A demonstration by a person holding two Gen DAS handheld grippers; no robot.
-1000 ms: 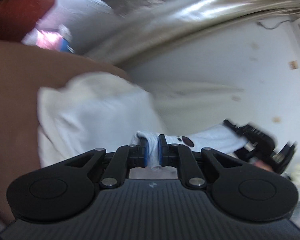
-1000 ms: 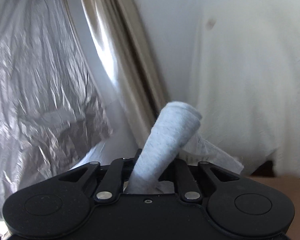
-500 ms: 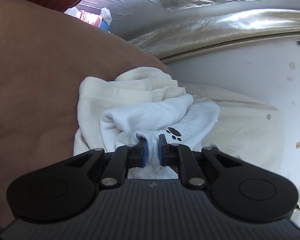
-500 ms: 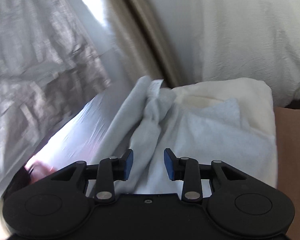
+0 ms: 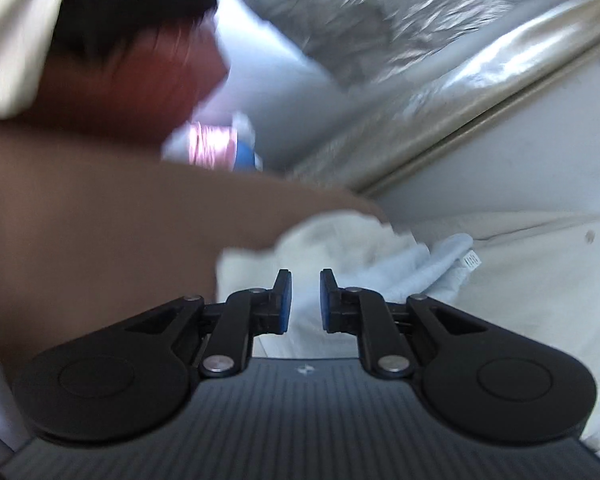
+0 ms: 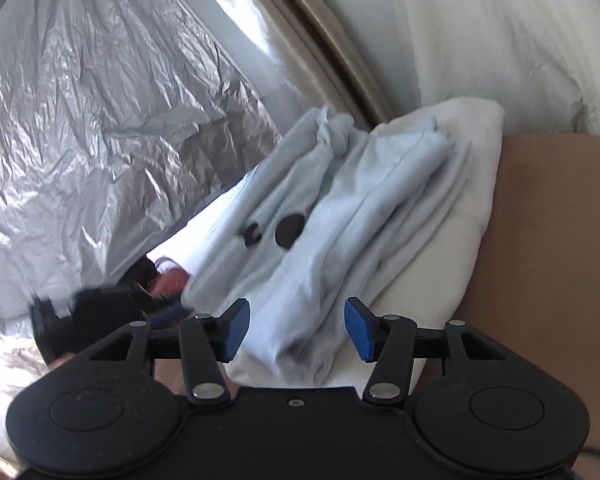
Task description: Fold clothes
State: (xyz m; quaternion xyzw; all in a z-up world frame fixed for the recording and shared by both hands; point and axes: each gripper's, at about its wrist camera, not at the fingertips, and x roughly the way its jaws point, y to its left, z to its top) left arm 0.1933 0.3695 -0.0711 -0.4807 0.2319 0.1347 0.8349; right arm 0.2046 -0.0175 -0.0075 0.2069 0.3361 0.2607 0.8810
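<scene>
A light blue garment [image 6: 340, 208] with dark paw marks lies loosely folded on a folded cream towel [image 6: 472, 184] on the brown surface [image 6: 548, 260]. My right gripper [image 6: 298, 328] is open wide just in front of the garment's near end, with nothing held. In the blurred left wrist view the same garment [image 5: 432, 264], label showing, rests on the cream towel [image 5: 340, 236] ahead. My left gripper [image 5: 305, 300] has its pads a narrow gap apart and nothing between them. From the right wrist view it shows as the blurred left gripper [image 6: 84, 312], left of the garment and apart from it.
Crinkled silver foil sheeting [image 6: 80, 100] hangs behind and to the left, edged by a shiny beige curtain [image 6: 300, 40]. White bedding [image 6: 500, 40] lies beyond the towel. A pink and blue object [image 5: 216, 146] sits at the far end of the brown surface [image 5: 100, 220].
Both grippers have let go of the blue garment, which now lies on the cream towel. The right gripper opened wider and drew back. The left gripper pulled away, its view swinging.
</scene>
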